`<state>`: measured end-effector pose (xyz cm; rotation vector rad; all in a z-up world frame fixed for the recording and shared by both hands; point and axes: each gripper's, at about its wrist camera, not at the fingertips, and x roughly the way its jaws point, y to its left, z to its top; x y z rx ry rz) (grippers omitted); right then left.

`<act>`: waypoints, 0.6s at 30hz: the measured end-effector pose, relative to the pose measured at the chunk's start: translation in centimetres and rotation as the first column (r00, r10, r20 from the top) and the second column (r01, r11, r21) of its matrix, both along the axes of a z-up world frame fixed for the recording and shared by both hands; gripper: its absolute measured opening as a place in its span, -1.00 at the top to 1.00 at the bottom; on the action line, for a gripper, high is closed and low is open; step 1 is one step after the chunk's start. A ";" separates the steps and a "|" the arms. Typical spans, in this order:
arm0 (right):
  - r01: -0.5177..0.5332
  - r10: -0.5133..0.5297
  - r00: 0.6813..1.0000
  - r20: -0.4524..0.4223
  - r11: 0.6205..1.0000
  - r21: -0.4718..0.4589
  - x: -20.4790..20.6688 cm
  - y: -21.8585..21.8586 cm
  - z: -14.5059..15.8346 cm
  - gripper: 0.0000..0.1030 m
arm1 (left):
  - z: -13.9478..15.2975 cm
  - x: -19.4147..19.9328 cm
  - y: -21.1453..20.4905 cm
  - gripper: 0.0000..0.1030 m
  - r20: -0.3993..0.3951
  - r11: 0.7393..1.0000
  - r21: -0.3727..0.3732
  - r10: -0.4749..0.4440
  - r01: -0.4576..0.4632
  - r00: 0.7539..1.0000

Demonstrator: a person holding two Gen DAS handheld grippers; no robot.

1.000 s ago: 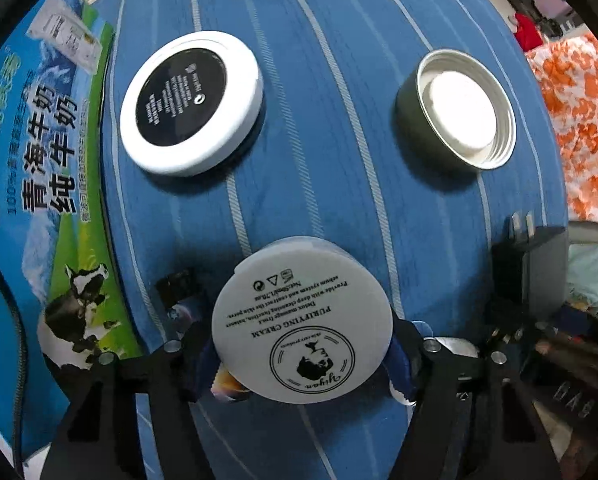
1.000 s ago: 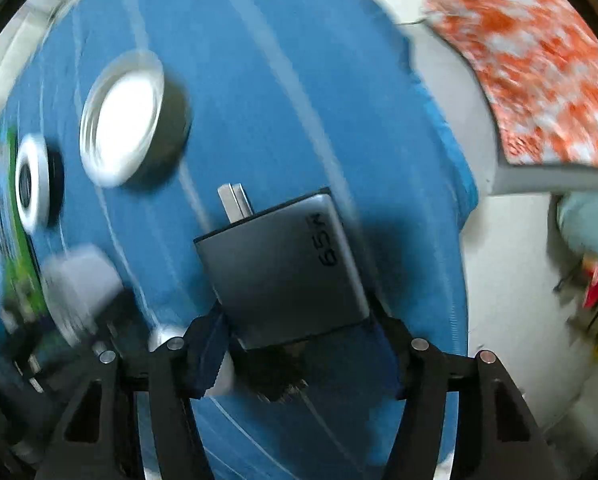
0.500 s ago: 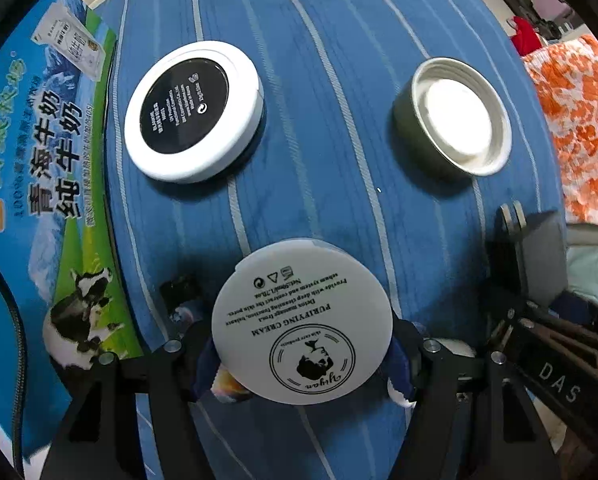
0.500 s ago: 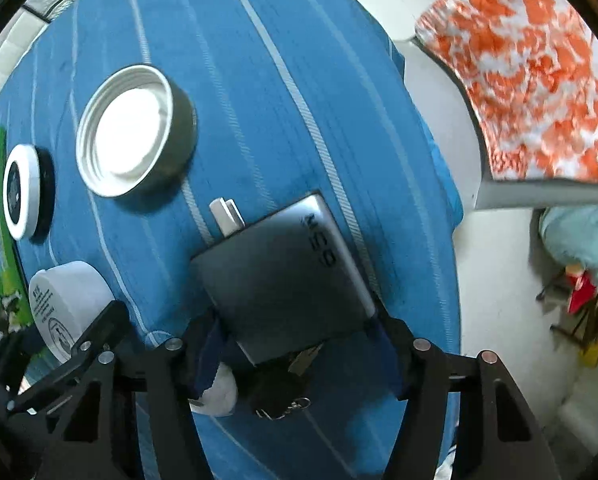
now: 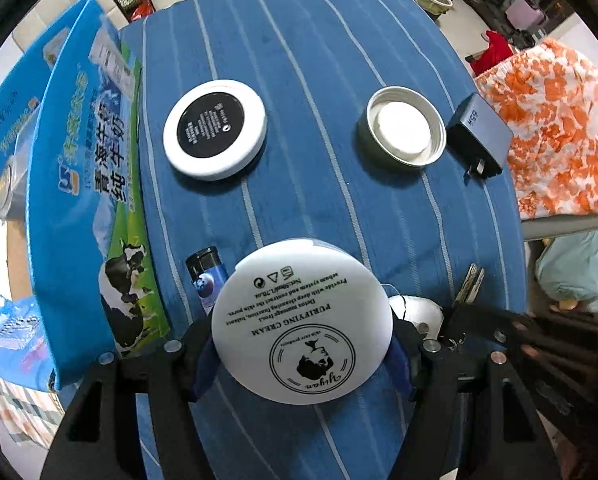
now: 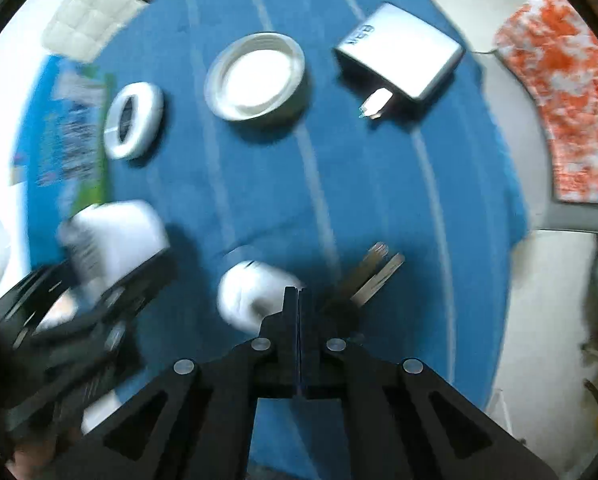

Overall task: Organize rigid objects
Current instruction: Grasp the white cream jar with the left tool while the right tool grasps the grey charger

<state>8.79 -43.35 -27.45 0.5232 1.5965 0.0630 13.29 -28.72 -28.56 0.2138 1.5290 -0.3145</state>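
My left gripper (image 5: 301, 360) is shut on a white cream jar (image 5: 301, 328) and holds it above the blue striped tablecloth (image 5: 339, 208). Its bottom label faces the camera. The same jar (image 6: 115, 240) appears blurred at the left of the right wrist view. My right gripper (image 6: 299, 296) is shut with nothing between its jaws. A grey charger (image 6: 399, 60) lies on the cloth far ahead of it, prongs toward me. In the left wrist view the charger (image 5: 479, 132) sits right of a silver lid (image 5: 403, 128).
A round white tin with a black top (image 5: 215, 130) lies at the back left. A blue milk carton (image 5: 83, 200) lines the left edge. A lighter (image 5: 207, 280), a white rounded object (image 6: 255, 296) and keys (image 6: 371, 272) lie near the front. An orange-patterned cloth (image 5: 559, 140) lies beyond the right edge.
The right gripper let go of the charger, which now lies beside the silver lid, then drew back, rose and shut. The left gripper rose with the cream jar.
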 end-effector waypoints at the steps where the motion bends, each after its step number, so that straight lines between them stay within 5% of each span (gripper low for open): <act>1: 0.014 -0.014 1.000 0.015 1.000 -0.019 -0.4 -0.4 0.6 0.93 | 0.4 0.4 0.3 -0.27 -0.006 1.000 -0.014 0.014 -0.014 1.000; 4: 0.197 -0.188 0.976 0.109 0.977 -0.079 -1.4 -3.2 3.3 0.58 | 1.7 1.1 0.6 -0.27 -0.004 0.997 -0.054 0.060 -0.060 0.998; 6: 0.353 -0.347 0.931 0.109 0.935 -0.035 -0.9 -5.6 3.2 -0.39 | 2.4 2.0 0.0 -0.27 0.009 0.994 -0.078 0.076 -0.075 0.997; 8: 0.493 -0.494 0.866 0.079 0.869 0.033 0.2 -8.4 1.8 -0.82 | 2.8 3.1 -0.7 -0.27 0.020 0.993 -0.088 0.085 -0.082 0.996; 11: 0.588 -0.590 0.808 0.007 0.806 0.068 3.0 -10.5 -0.4 -0.82 | 3.2 5.5 -1.5 -0.27 0.045 0.991 -0.092 0.099 -0.095 0.994; 17: 0.577 -0.578 0.810 -0.098 0.816 -0.044 8.5 -10.4 -4.3 -0.79 | 2.6 9.0 -2.5 -0.27 0.077 0.993 -0.045 0.108 -0.105 0.991; 18: 0.567 -0.569 0.813 -0.121 0.822 -0.059 9.0 -10.4 -5.1 -0.58 | 2.2 9.5 -2.7 -0.27 0.078 0.994 -0.034 0.105 -0.103 0.991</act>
